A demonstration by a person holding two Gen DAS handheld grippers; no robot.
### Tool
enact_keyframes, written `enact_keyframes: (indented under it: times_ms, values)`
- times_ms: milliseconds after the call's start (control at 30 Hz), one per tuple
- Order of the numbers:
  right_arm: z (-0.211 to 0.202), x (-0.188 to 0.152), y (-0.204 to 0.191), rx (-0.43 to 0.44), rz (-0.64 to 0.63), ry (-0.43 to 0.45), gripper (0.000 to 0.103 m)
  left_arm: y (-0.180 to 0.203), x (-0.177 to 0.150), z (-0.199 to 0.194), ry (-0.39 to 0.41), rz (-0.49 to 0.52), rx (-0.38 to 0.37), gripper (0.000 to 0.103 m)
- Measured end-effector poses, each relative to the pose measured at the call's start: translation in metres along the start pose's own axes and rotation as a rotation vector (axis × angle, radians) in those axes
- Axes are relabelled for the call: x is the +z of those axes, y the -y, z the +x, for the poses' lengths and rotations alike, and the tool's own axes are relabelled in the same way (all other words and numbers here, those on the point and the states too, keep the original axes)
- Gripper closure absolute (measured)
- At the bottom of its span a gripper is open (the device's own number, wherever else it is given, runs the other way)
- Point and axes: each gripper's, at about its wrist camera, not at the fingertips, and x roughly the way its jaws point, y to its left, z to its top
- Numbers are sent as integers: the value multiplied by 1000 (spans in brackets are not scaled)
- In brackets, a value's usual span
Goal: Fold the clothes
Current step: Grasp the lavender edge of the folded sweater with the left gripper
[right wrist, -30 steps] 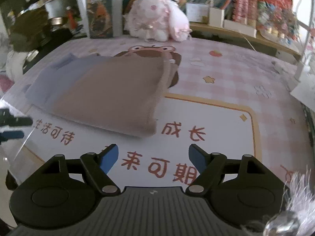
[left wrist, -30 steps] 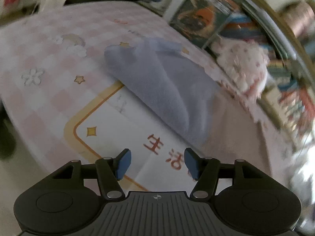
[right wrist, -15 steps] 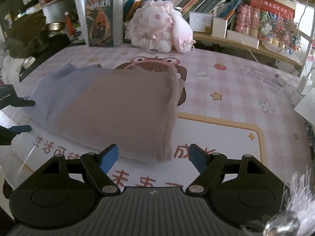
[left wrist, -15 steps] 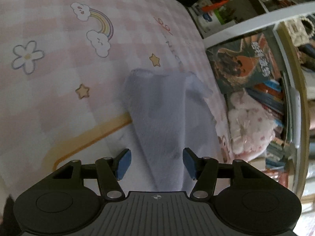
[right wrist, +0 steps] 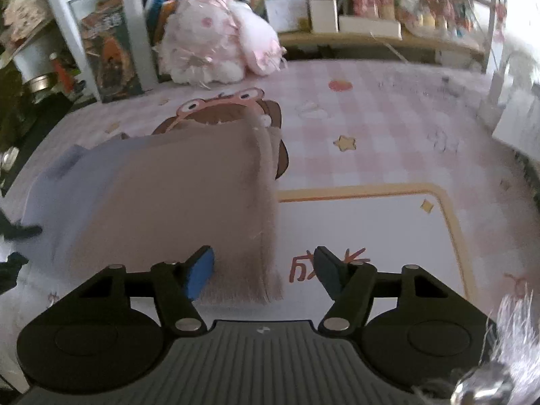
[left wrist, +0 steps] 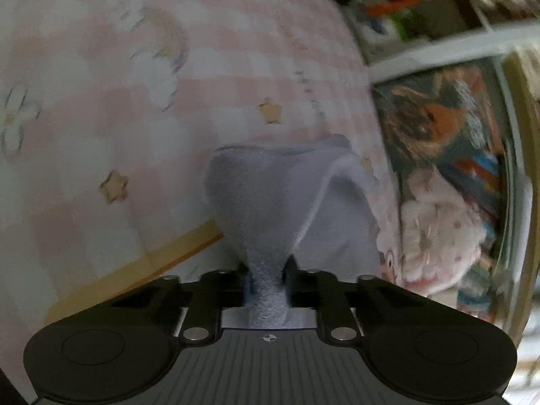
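A folded fleece garment lies on the table mat, its top layer tan and its underside pale lavender-blue. In the left wrist view my left gripper is closing, with its pads pinching a bunched corner of the lavender layer. In the right wrist view my right gripper has its jaws apart and closing. The tan layer's near right corner lies between the fingers, and the pads do not touch it. The left gripper's dark fingertips show at the left edge of that view.
A pink checked mat with a cartoon print and orange-bordered white panel covers the table. A pink plush toy sits at the far edge before a bookshelf. A propped book stands to its left. White boxes are at the far right.
My left gripper moved onto the lavender corner and shut on it, bunching the cloth. My right gripper moved forward over the tan corner and its jaws narrowed.
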Motion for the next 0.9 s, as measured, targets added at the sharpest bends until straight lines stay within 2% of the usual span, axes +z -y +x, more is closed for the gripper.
enact_keyframes:
  times_ms: [33, 133, 200, 300, 367, 433, 600, 700, 800, 867, 900]
  values:
    - [3, 1, -1, -1, 7, -10, 46, 9, -1, -3, 14, 76, 0, 91]
    - [11, 1, -4, -6, 14, -24, 49, 44, -16, -16, 74, 416, -42, 91]
    - [14, 1, -7, -9, 15, -29, 50, 47, -16, -12, 62, 476, -45, 89]
    - [18, 1, -10, -15, 14, -34, 50, 22, -1, 8, -12, 307, -5, 86]
    - [18, 1, -12, -21, 11, -36, 50, -4, 7, 16, -60, 141, -25, 82]
    - [19, 1, -13, -25, 11, -37, 50, -20, 11, 22, -83, 42, -72, 79]
    - [22, 0, -15, -37, 12, -38, 50, -26, 12, 34, -75, 2, -117, 71]
    - [23, 0, -17, -43, 8, -36, 50, -26, 14, 39, -70, -18, -139, 70]
    - [23, -1, -19, -51, 11, -35, 50, -27, 16, 42, -70, -29, -147, 78]
    - [23, -1, -21, -60, 12, -36, 50, -23, 18, 42, -73, 17, -134, 87]
    - [23, -1, -22, -64, 13, -38, 50, -17, 18, 38, -64, 67, -135, 88]
